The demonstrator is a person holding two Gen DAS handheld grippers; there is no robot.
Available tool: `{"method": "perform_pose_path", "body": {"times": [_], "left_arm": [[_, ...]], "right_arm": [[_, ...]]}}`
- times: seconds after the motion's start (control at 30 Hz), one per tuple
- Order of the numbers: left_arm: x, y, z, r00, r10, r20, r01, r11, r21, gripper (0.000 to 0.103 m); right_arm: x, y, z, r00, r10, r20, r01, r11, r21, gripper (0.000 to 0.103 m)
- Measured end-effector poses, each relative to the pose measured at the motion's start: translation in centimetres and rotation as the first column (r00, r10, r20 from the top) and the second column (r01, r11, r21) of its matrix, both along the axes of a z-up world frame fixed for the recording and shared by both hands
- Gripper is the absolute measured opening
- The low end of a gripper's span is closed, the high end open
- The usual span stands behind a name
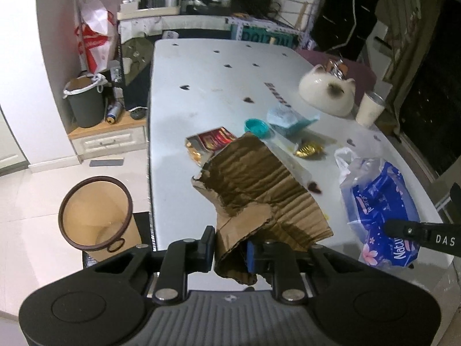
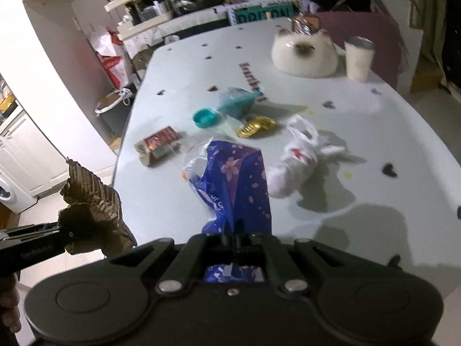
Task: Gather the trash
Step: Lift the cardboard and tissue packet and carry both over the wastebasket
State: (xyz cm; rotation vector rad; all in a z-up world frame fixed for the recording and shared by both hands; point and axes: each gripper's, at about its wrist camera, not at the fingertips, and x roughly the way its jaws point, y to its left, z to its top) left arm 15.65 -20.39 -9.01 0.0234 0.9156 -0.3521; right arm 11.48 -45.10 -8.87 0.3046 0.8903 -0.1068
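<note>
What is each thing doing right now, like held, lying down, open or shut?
left gripper: shut on cardboard piece
cardboard piece: torn, held
right gripper: shut on blue plastic bag
blue plastic bag: crumpled, held
wastebasket: open, tilted
teal lid: lying on table
white bag: knotted, lying

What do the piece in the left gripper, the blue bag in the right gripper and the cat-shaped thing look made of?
Brown piece: corrugated cardboard, matte, shown by torn edges and exposed ribbing. Blue bag: thin glossy plastic film, crinkled, printed with flowers, partly clear. Cat-shaped thing: probably glazed ceramic, smooth and cream with soft highlights; hard plastic is possible.
</note>
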Motion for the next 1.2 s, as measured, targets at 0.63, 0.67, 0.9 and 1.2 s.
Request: {"method": "perform_pose_path", "body": {"times": [0.63,0.67,0.9,1.2], "left_arm": [[7.9,11.4,0.4,0.999,0.044,0.004,-0.044,0.999,-0.017,0.020],[8.5,12.1,0.4,0.999,0.043,0.004,-0.043,0.999,-0.016,0.020],[13.9,17.4,0.2,0.999,0.040,-0.007,-0.040,0.999,-0.010,0.020],[19.9,23.2,-1.5,0.997,0.066,-0.043,-0.065,0.998,0.021,0.020]], "right_arm": [[7.3,10.3,1.3,1.000,-0.001,0.011,0.002,0.998,-0.057,0.001],[8.1,11.2,1.4,1.000,0.002,0.009,-0.001,0.998,-0.061,0.001],[13.6,17.1,1.0,1.000,0.018,-0.004,-0.019,0.997,-0.072,0.001],[20.9,23.9,-0.3,0.996,0.079,-0.028,-0.081,0.994,-0.068,0.001]]}}
